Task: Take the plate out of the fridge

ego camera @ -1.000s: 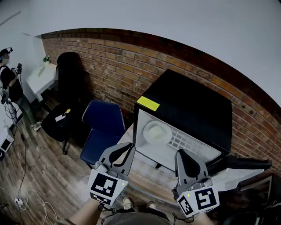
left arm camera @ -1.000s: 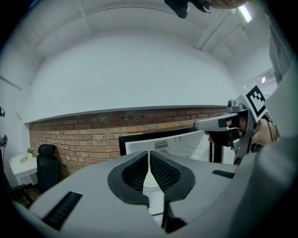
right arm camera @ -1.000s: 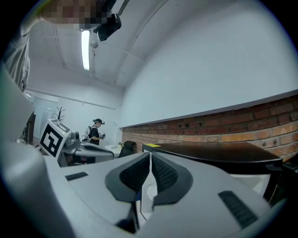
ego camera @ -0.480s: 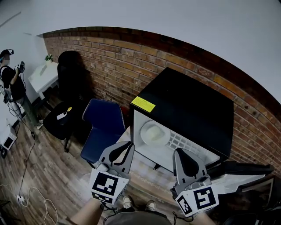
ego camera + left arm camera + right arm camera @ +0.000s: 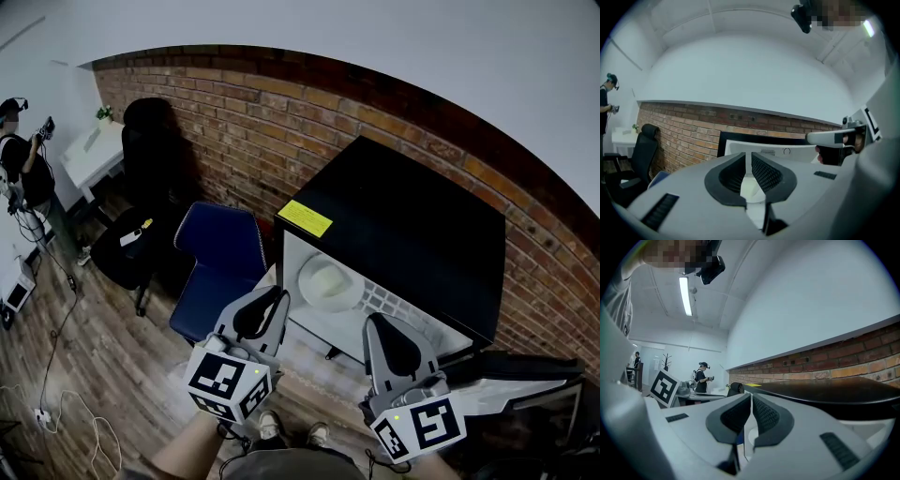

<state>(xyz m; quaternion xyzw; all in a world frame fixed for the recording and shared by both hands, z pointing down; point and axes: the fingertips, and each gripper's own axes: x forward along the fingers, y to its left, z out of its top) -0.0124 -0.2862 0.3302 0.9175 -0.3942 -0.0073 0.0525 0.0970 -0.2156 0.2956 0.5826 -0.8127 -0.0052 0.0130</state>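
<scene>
Both my claws are out in front of me, pointing level at the open fridge point(image 5: 403, 220). L claw point(image 5: 278, 294): jaws pressed together, only a hairline slit btw the ribbed pads, nothing in them. R claw point(image 5: 374, 320): same, jaws closed up w/ nothing gripped. Plate point(image 5: 328, 281) is white & round, lying flat inside the fridge's white compartment, just past the tips of both claws and btw them: ahead & right of the L claw tip, ahead & left of the R one. Neither claw touches it. A wire grid point(image 5: 394, 302) lies beside the plate, straight ahead of the R claw. Fridge is black outside w/ a yellow sticker point(image 5: 305, 218) on its top front corner, just beyond the L claw tip. Fridge door point(image 5: 525, 367) stands swung open off to the R claw's right. Blue chair point(image 5: 220, 253) sits left of the L claw, close to the fridge. A black chair point(image 5: 141, 169) is farther left, against the brick wall point(image 5: 281, 112) that runs behind the fridge. Way off to the L claw's left a person point(image 5: 23, 173) stands near a white desk point(image 5: 94, 155). Wood floor point(image 5: 94, 366) below; my shoes point(image 5: 272, 429) show under the claws.
</scene>
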